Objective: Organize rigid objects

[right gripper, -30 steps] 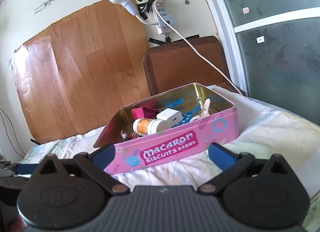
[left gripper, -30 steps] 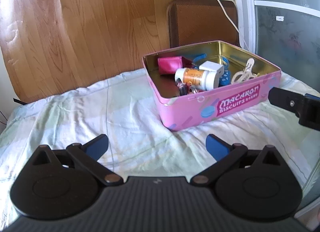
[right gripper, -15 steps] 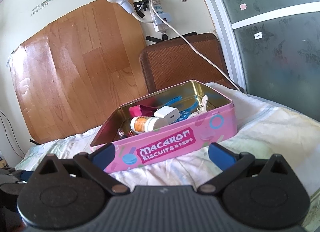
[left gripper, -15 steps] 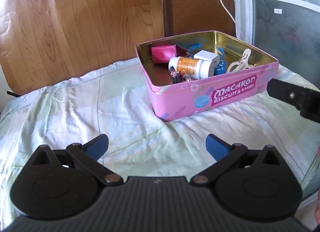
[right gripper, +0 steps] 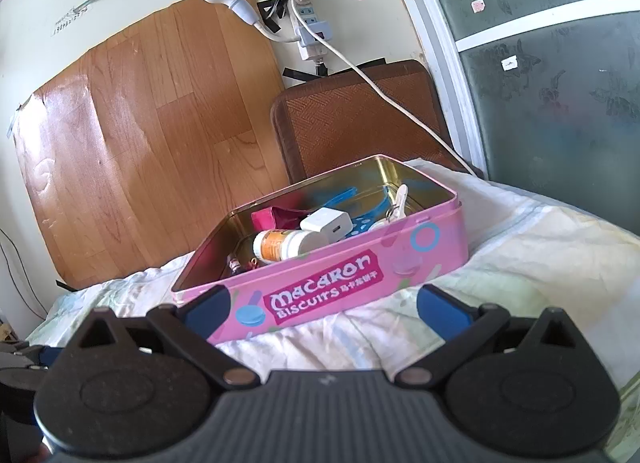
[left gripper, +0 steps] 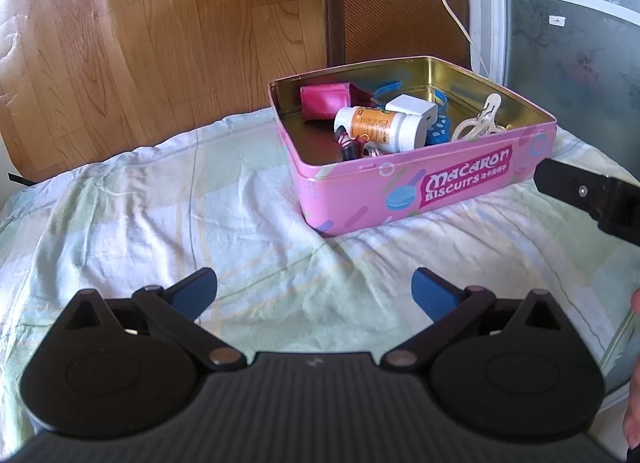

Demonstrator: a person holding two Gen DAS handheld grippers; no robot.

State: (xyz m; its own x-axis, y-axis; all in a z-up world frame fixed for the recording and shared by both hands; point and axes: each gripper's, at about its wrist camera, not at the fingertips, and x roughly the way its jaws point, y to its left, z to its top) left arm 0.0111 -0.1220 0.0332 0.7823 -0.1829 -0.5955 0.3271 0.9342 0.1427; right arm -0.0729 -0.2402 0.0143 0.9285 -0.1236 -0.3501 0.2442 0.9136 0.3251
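While both pairs of tongs hang wide apart with nothing between their blue pads, the pink biscuit tin (left gripper: 420, 187) sits ahead of them on a pale checked sheet (left gripper: 160, 215). From the left tongs (left gripper: 314, 289) the tin lies ahead and off to the right; from the right tongs (right gripper: 322, 305) it stands just ahead, its printed side facing them. Inside the open tin a white bottle with an orange label (left gripper: 376, 128) lies on its side, touching a white charger block (left gripper: 412, 111), with a magenta pouch (left gripper: 326, 101) behind them and a cream clip (left gripper: 480, 123) to their right. Part of the right tool shows as a black bar at the right edge of the left view, near the tin's corner.
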